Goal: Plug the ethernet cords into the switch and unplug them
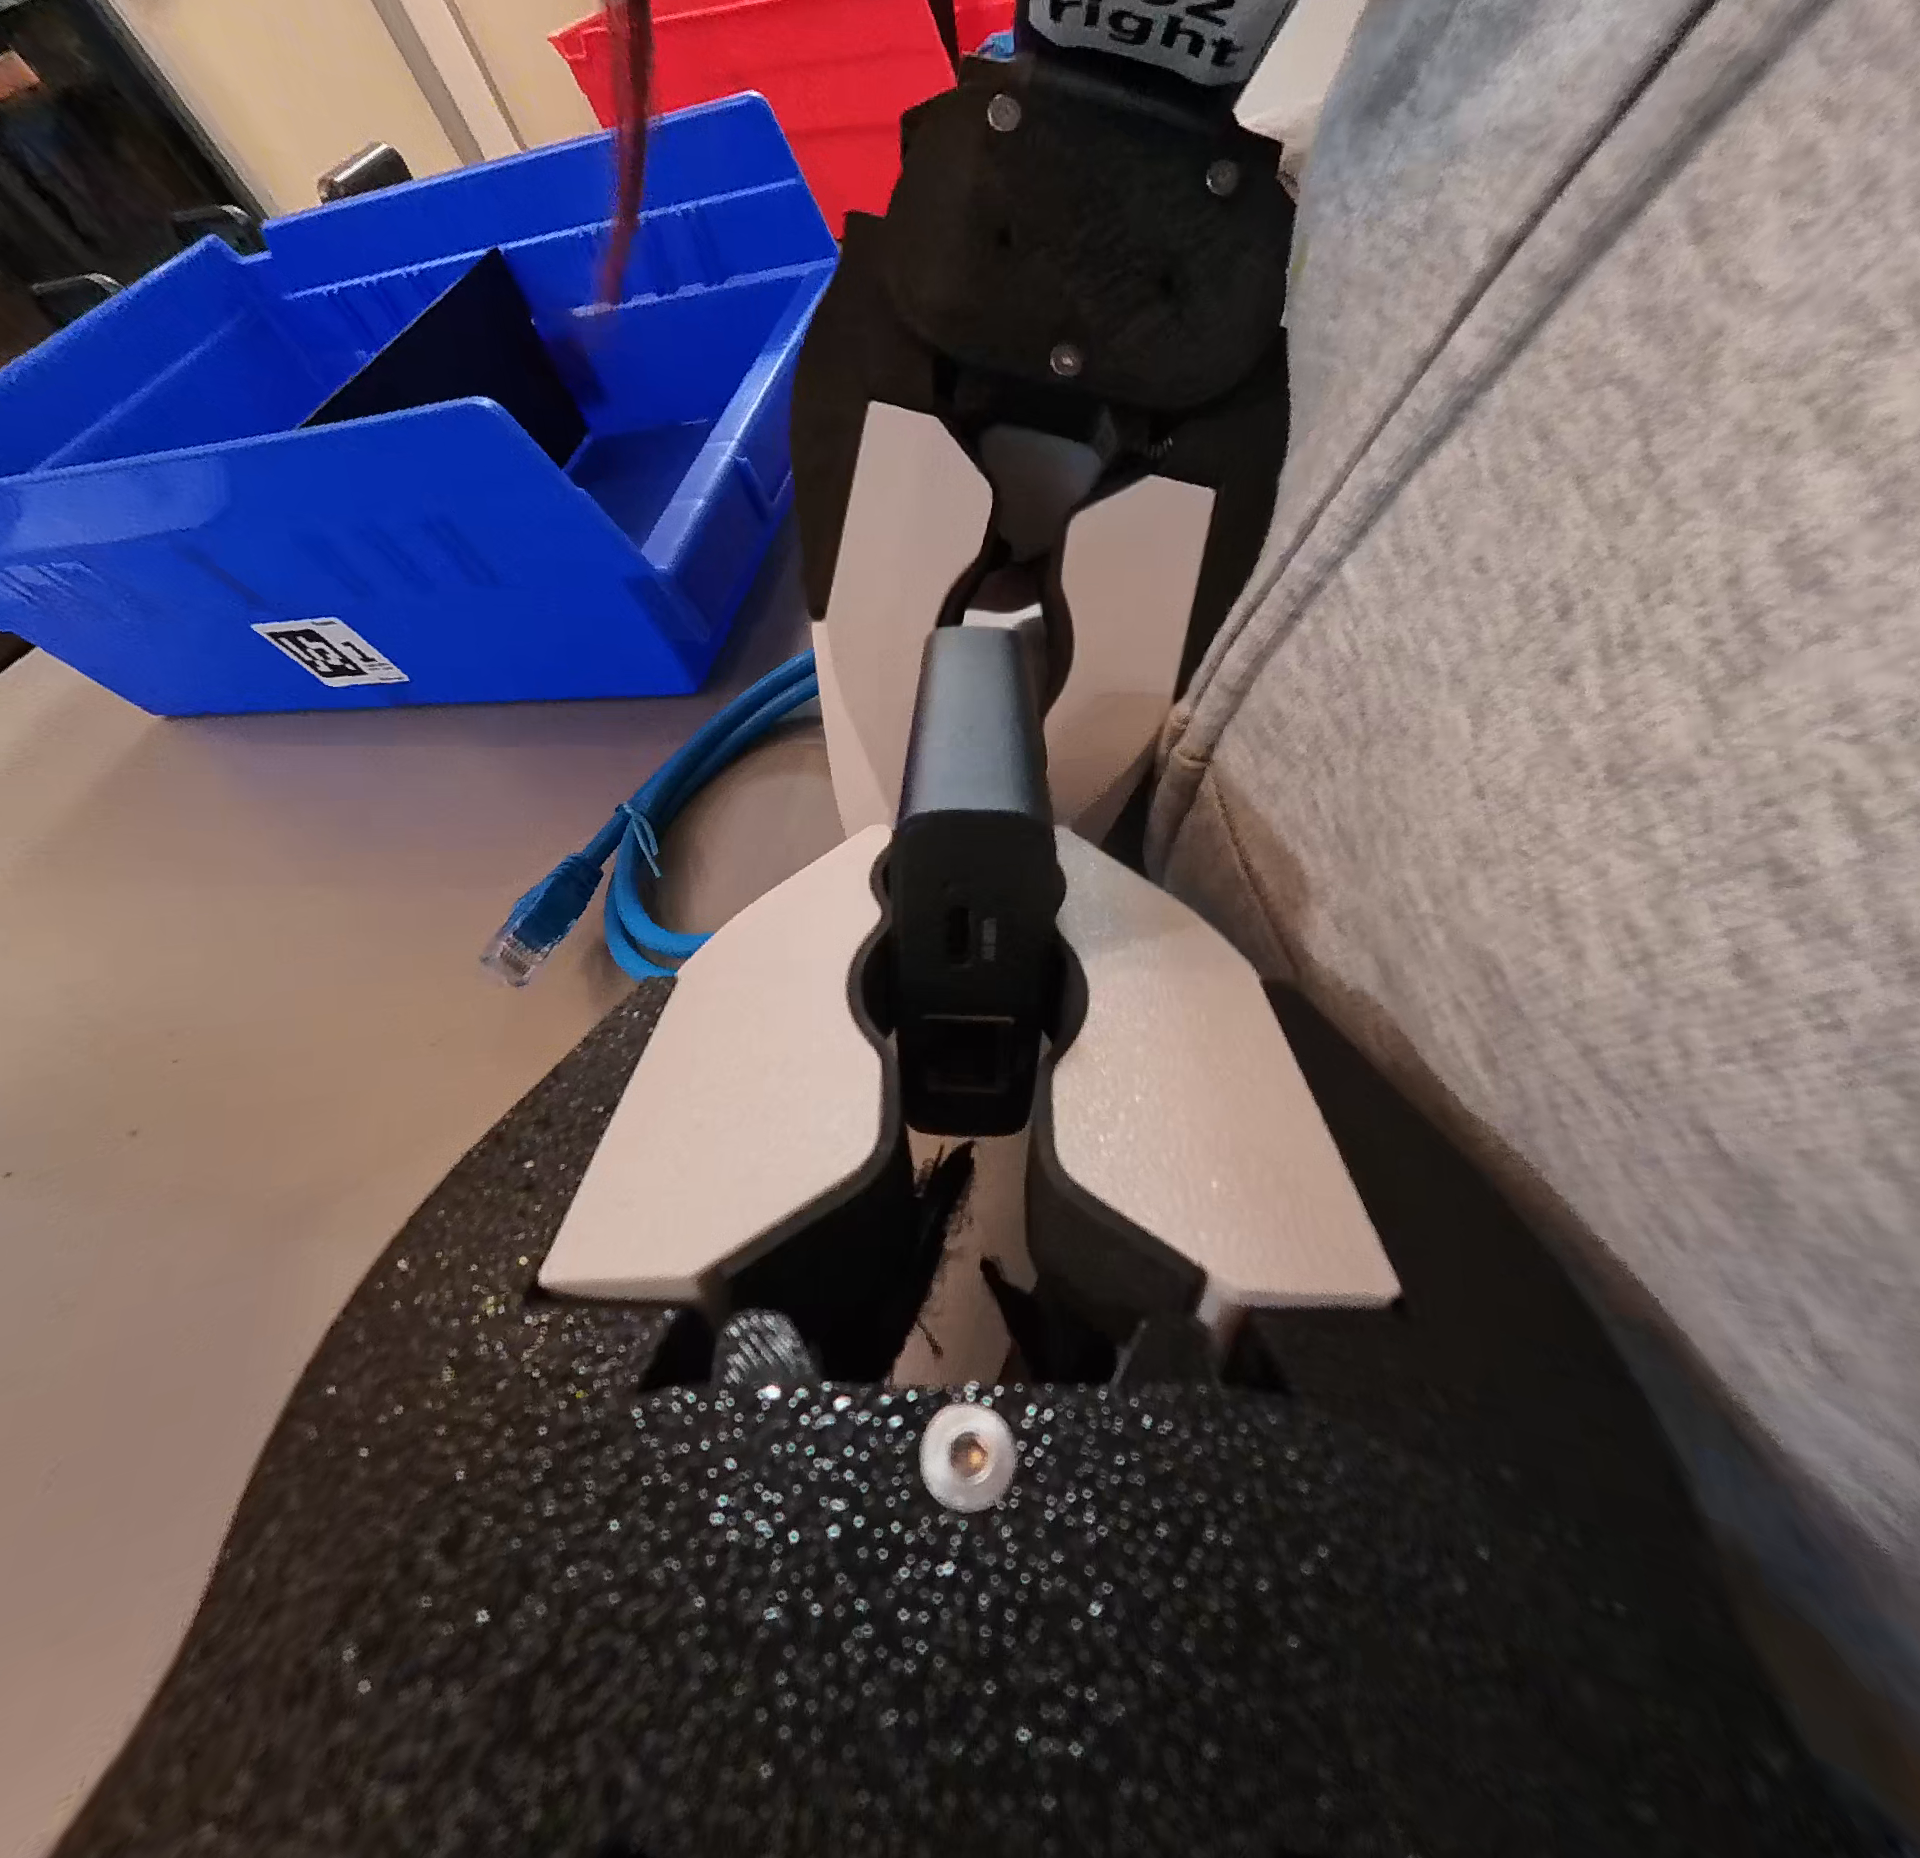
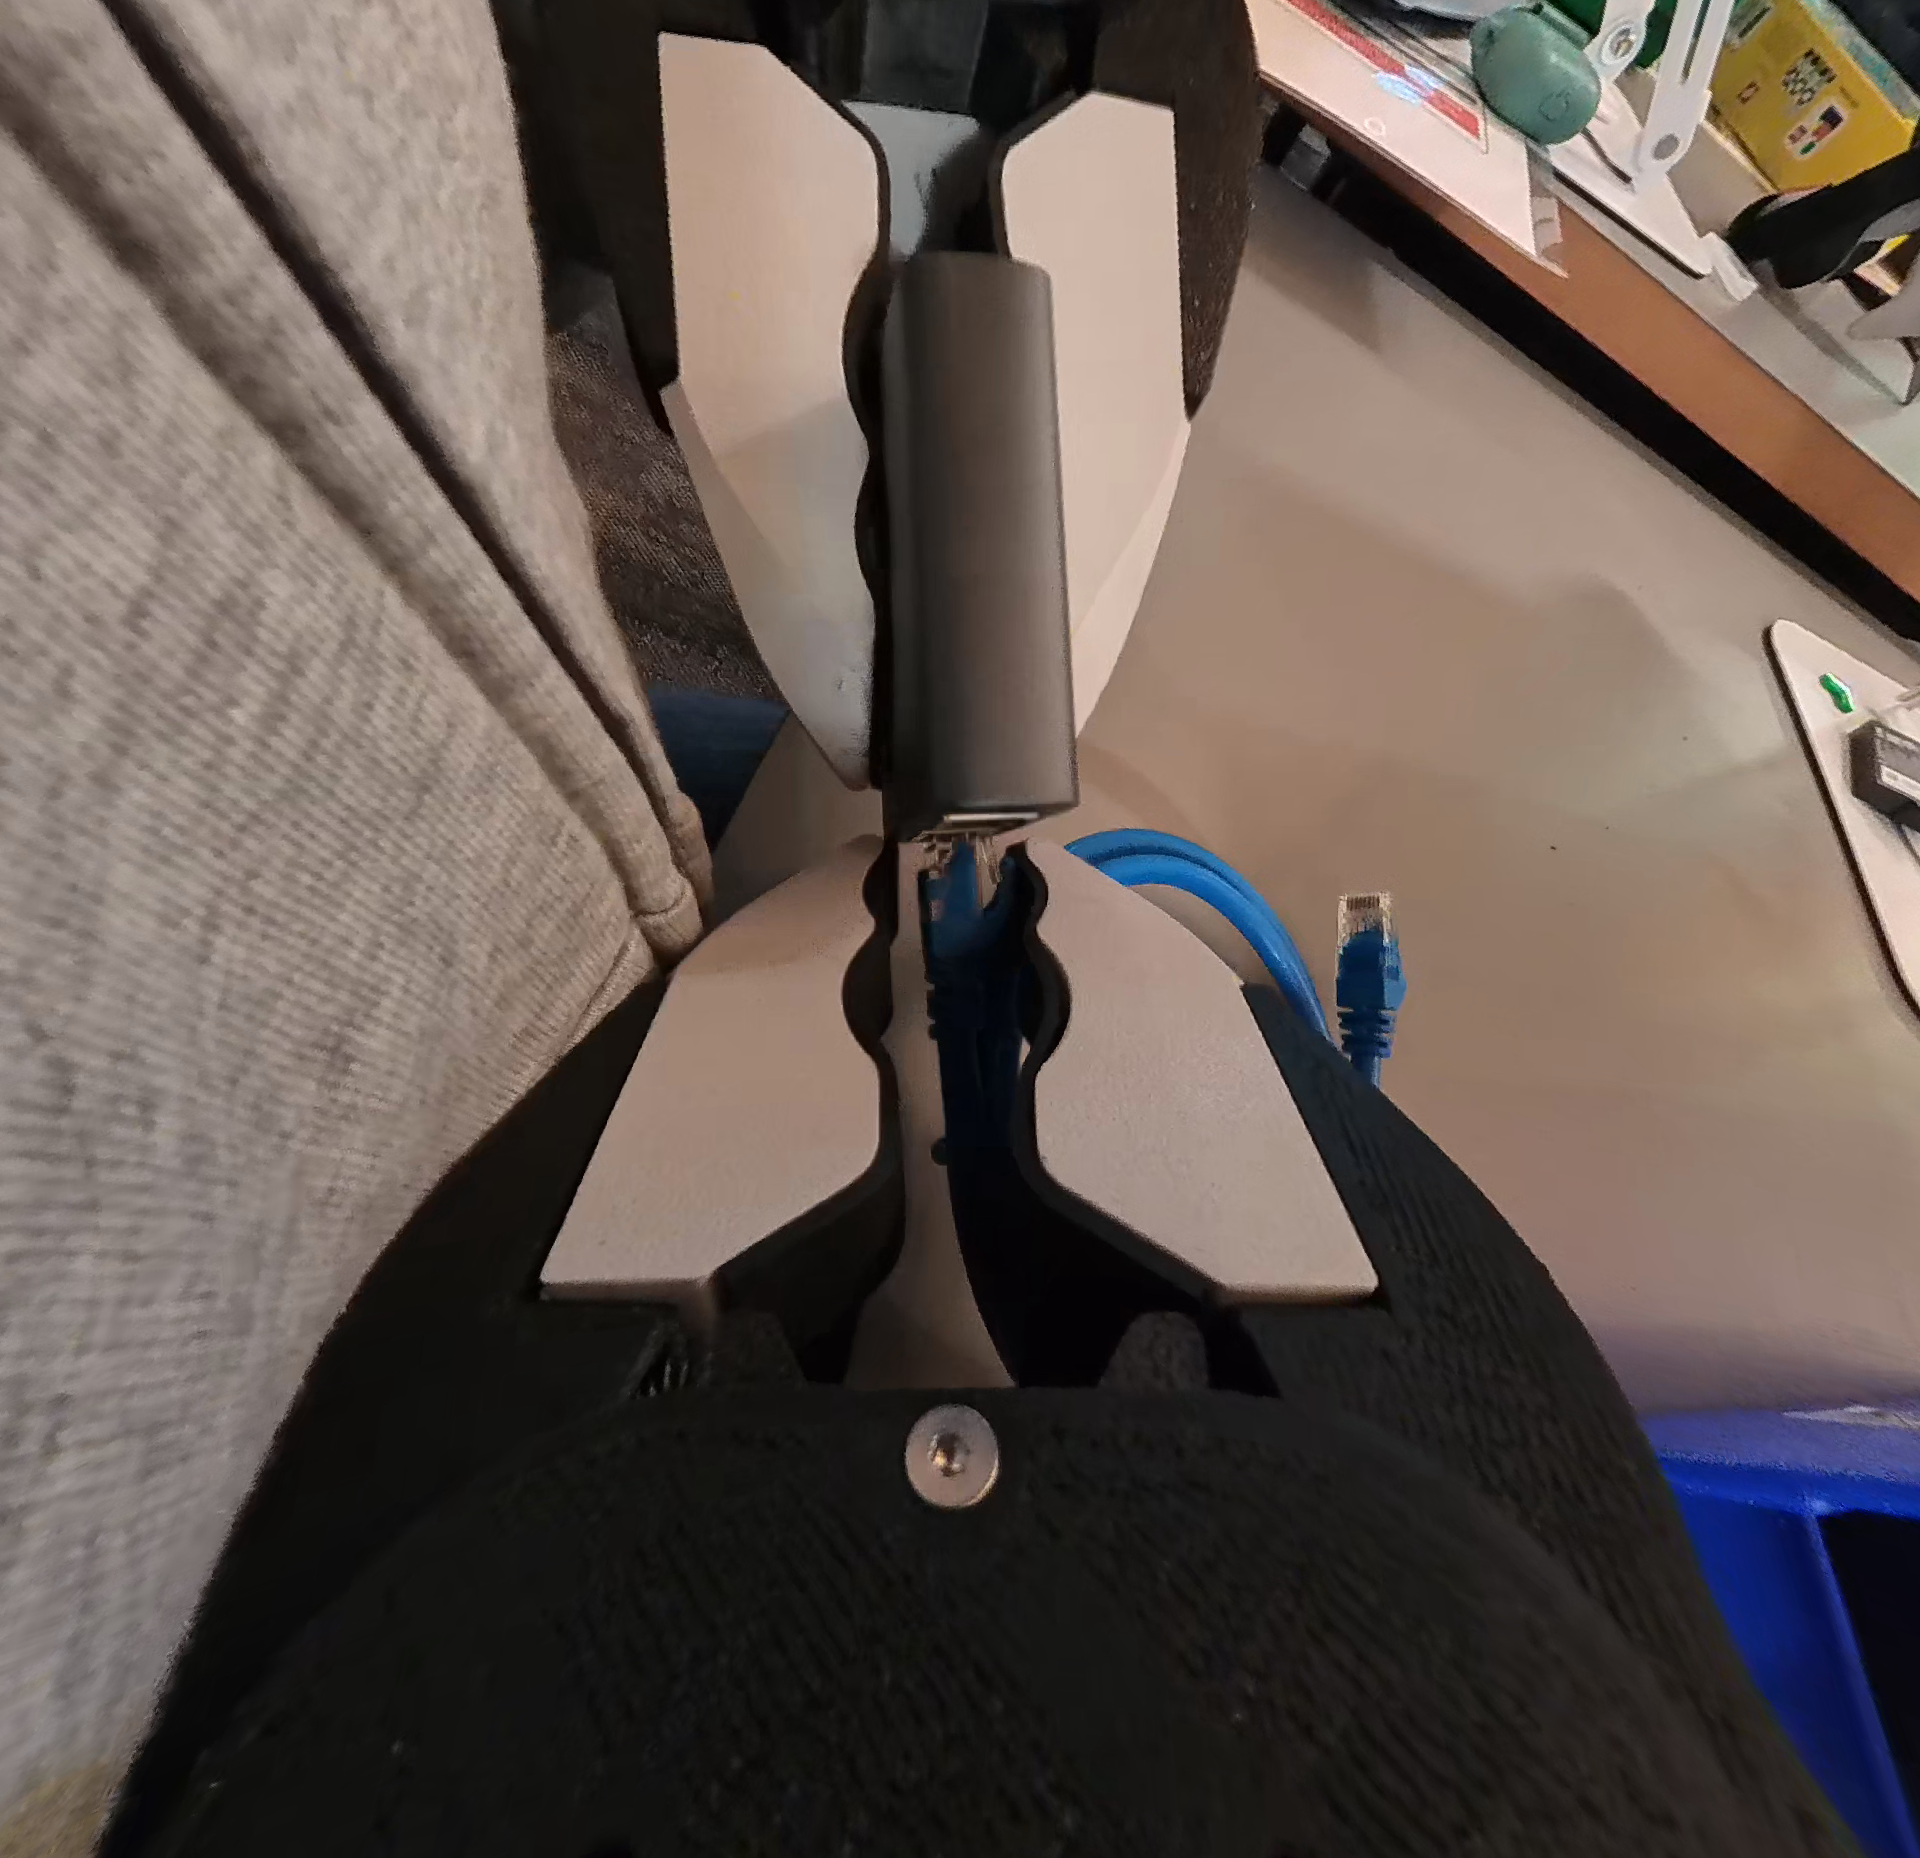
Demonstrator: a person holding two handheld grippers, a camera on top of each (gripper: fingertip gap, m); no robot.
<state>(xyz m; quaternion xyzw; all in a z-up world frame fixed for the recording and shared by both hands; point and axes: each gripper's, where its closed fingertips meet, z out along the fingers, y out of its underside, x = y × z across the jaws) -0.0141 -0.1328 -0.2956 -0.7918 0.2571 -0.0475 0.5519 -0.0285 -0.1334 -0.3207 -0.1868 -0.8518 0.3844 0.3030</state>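
Left gripper [image 1: 971, 977] clamped on rigid dark switch [image 1: 971, 832], held level above table [image 1: 208, 977]. Right gripper [image 2: 961, 935] pinching blue ethernet plug [image 2: 961, 925] at switch's port (clear latch probably brittle). Light, stiff; best gripped by boot. Spare plug [image 2: 1366, 961] beside.

A blue ethernet cord [image 1: 644, 873] is lying at nine o'clock of the dark grey switch [image 1: 971, 852]. A blue bin [image 1: 416, 520] is showing at ten o'clock, a red bin [image 1: 769, 63] at twelve, a heathered grey sleeve [image 1: 1558, 561] at three.
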